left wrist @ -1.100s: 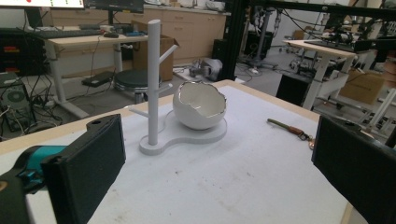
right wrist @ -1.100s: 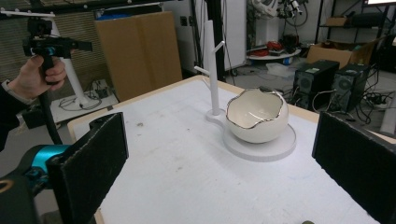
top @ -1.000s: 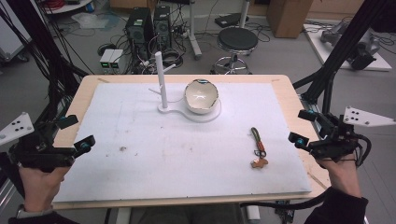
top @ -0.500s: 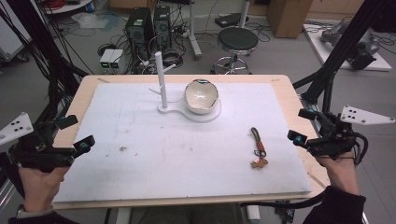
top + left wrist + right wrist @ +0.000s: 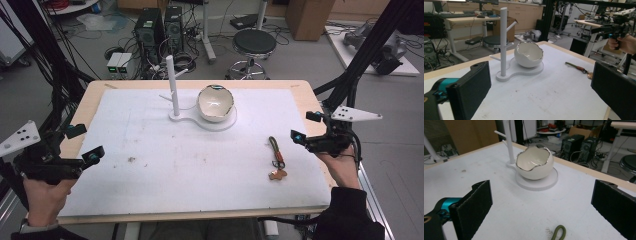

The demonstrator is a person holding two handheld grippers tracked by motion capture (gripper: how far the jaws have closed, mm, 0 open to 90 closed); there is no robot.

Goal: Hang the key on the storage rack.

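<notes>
Change: right gripper [image 5: 306, 126] has shifted slightly inward toward the keychain [image 5: 276, 159]; left gripper [image 5: 85, 144] unmoved.
Jaws: both wide open, holding nothing.
Keychain: flat on the tabletop [image 5: 150, 150], just beside the right gripper, well apart from the stand [image 5: 172, 85] and bowl [image 5: 215, 102].
Meaning: the reach has barely begun.

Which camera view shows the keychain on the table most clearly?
The high view: the whole keychain lies unobstructed, strap to tag. The left gripper view shows it far off, foreshortened; the right gripper view catches just its green loop end.
</notes>
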